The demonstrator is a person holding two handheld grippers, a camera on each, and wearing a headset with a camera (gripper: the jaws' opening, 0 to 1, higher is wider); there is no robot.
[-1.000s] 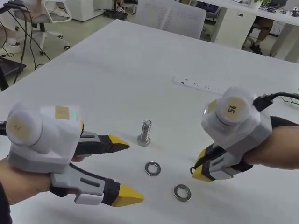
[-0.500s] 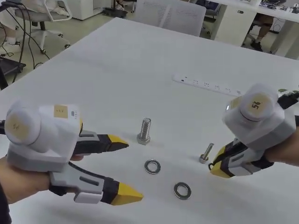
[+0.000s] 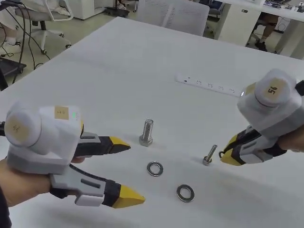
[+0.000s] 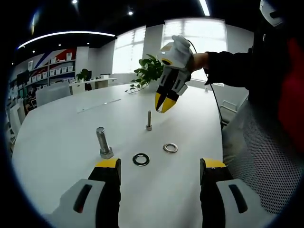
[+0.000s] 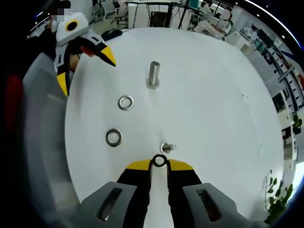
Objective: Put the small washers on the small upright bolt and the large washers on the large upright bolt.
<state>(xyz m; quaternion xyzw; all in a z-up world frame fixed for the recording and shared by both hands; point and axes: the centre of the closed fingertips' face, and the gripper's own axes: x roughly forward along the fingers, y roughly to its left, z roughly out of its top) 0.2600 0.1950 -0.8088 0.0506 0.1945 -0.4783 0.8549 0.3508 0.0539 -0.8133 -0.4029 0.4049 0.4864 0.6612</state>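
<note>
The white counter (image 3: 118, 71) carries a large bolt (image 3: 147, 132) standing upright on its head near the middle. A small bolt (image 3: 209, 155) stands on its head well off to the large bolt's right. One washer (image 3: 155, 168) lies flat just in front of the large bolt. A second washer (image 3: 185, 193) lies flat nearer the person. A white power strip (image 3: 209, 85) lies farther back.

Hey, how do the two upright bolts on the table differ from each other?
The large bolt is thick and tall; the small bolt is thin and short. The large bolt stands nearer the open left hand-held gripper; the small bolt stands just beyond the tips of the right hand-held gripper, which pinches a small washer. Both stand head down on the white table, threads up, with no washer on either.
</note>
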